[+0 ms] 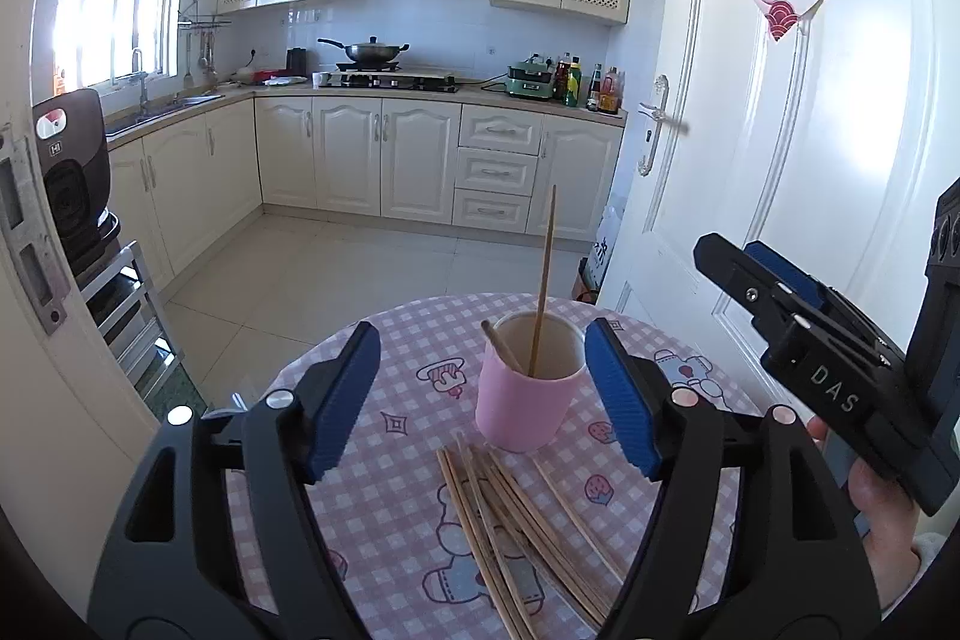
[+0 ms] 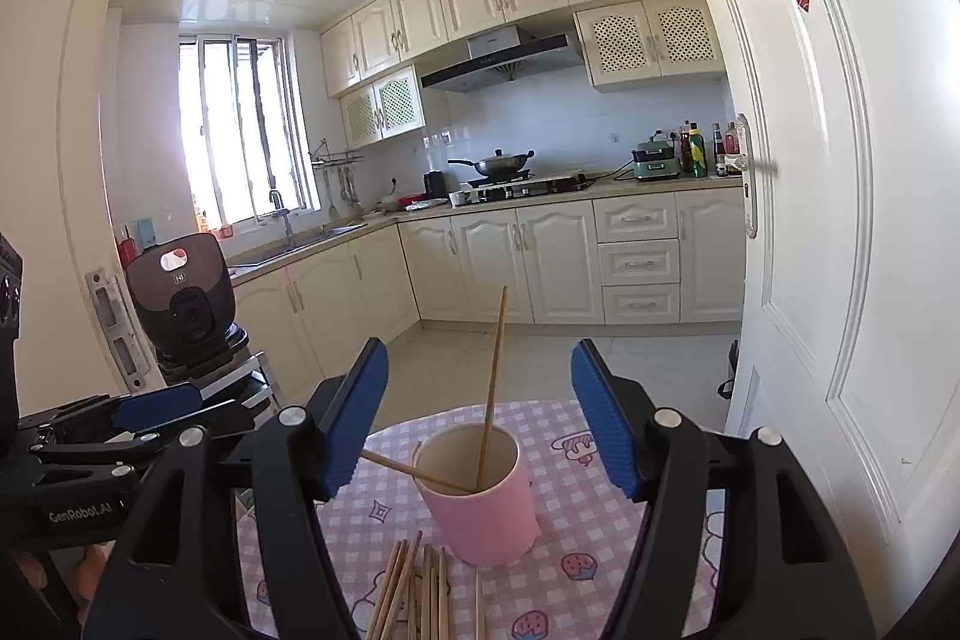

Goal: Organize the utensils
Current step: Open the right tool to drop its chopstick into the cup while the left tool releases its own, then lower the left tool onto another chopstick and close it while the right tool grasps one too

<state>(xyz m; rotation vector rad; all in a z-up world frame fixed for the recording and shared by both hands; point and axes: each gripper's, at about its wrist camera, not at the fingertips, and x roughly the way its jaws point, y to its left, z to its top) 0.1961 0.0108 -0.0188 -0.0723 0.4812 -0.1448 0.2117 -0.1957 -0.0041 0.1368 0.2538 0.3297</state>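
Note:
A pink cup (image 1: 523,403) stands on the round table with a pink checked cloth (image 1: 384,496); two wooden chopsticks (image 1: 545,280) stand in it, one upright, one leaning left. Several loose chopsticks (image 1: 510,526) lie on the cloth in front of the cup. My left gripper (image 1: 483,400) is open and empty, hovering above the pile with the cup between its fingers' line of sight. The right gripper's body (image 1: 828,358) shows at right. In the right wrist view the cup (image 2: 480,496), its chopsticks (image 2: 493,382) and the pile (image 2: 414,592) appear; my right gripper (image 2: 480,418) is open and empty above them.
The table stands in a kitchen doorway. A white door (image 1: 780,172) with a handle is close on the right. A dark appliance on a metal rack (image 1: 78,196) stands at the left. Tiled floor and cream cabinets lie beyond. The left gripper shows at the left of the right wrist view (image 2: 120,424).

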